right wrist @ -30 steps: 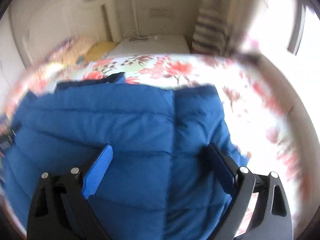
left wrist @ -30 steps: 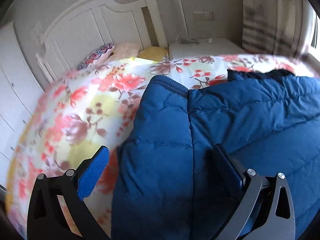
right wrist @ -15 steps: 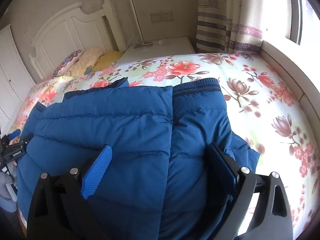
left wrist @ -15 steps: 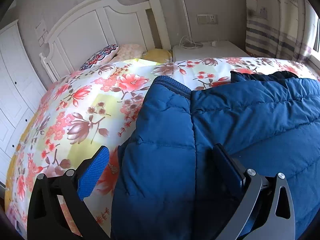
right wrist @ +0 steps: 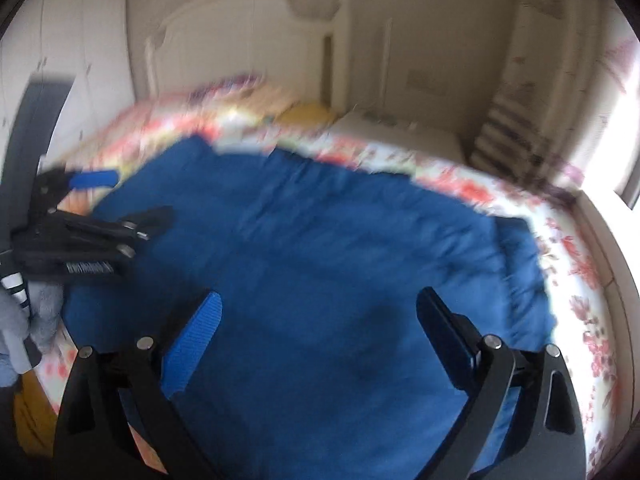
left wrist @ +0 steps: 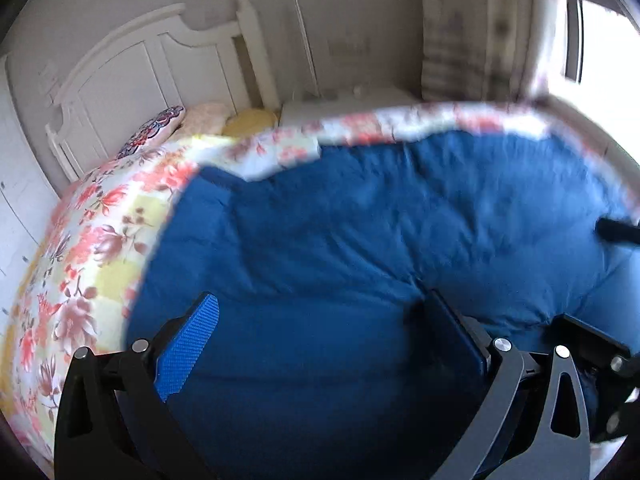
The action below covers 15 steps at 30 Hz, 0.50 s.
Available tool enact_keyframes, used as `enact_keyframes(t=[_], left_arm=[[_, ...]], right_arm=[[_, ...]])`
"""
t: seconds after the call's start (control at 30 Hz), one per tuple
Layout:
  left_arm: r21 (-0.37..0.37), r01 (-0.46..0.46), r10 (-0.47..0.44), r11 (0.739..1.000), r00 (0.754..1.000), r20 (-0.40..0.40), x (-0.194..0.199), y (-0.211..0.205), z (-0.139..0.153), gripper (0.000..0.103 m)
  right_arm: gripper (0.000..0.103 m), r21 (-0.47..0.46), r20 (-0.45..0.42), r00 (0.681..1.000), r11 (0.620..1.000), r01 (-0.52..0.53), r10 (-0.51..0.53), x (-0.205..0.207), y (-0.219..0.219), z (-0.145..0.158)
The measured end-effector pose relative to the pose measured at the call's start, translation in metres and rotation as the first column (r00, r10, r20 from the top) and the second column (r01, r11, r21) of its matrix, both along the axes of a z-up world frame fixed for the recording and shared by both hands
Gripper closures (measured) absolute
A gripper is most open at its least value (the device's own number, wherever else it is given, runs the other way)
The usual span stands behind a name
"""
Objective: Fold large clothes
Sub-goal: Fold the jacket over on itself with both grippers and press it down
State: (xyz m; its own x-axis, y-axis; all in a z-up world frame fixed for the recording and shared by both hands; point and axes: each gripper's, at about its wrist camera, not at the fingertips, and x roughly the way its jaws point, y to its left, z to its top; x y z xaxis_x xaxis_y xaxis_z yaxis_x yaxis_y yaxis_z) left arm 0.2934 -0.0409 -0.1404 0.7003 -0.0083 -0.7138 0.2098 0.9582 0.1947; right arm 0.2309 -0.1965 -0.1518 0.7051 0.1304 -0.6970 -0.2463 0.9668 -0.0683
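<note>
A blue quilted jacket [left wrist: 360, 240] lies spread across the bed [left wrist: 88, 248], covering most of the floral quilt from the near edge toward the pillows [left wrist: 208, 120] at the white headboard [left wrist: 132, 68]. Both views are motion-blurred, so stitching and edges of the jacket are soft. The left gripper [left wrist: 324, 320] hangs just over the jacket's near part with its jaws spread wide and nothing between them; its right finger [left wrist: 452, 332] appears to be down at a crease in the fabric, though contact cannot be told for sure. The right gripper [right wrist: 320, 320] is likewise parted wide over the jacket, holding nothing, with padded cloth filling the gap below it. In the right wrist view the left gripper shows from the side at the jacket's left edge, with a gloved hand [right wrist: 24, 312] on its handle. A nightstand [left wrist: 352, 100] stands beside the headboard, and a striped curtain [right wrist: 508, 128] hangs at the bright window on the right.
</note>
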Motion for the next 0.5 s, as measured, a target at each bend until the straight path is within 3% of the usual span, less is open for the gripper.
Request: enact_keyframes(t=[0.03, 0.13, 0.33, 0.43, 0.5], left_arm=[[-0.004, -0.001, 0.001, 1.000, 1.000, 0.014, -0.002, 0.001, -0.004, 0.004], [-0.098, -0.005, 0.001, 0.995, 0.999, -0.040, 0.003, 0.019, -0.004, 0.004], [-0.148, 0.003, -0.009, 0.989, 0.999, -0.037, 0.001, 0.031, -0.010, 0.004], [-0.139, 0.005, -0.009, 0.990, 1.000, -0.029, 0.000, 0.029, -0.012, 0.004], [-0.147, 0.010, -0.014, 0.989, 1.000, -0.026, -0.001, 0.031, -0.013, 0.004]], right_arm=[[0.004, -0.024, -0.011, 1.000, 1.000, 0.008, -0.008, 0.000, 0.004, -0.009], [0.004, -0.014, -0.004, 1.000, 1.000, 0.011, -0.011, -0.007, -0.006, -0.012], [0.003, 0.077, 0.005, 0.980, 0.977, 0.198, -0.199, -0.047, -0.089, -0.014], [0.003, 0.178, -0.037, 0.942, 0.925, 0.335, -0.333, -0.080, -0.144, -0.022], [0.003, 0.253, -0.076, 0.900, 0.865, 0.433, -0.429, -0.107, -0.176, -0.026]])
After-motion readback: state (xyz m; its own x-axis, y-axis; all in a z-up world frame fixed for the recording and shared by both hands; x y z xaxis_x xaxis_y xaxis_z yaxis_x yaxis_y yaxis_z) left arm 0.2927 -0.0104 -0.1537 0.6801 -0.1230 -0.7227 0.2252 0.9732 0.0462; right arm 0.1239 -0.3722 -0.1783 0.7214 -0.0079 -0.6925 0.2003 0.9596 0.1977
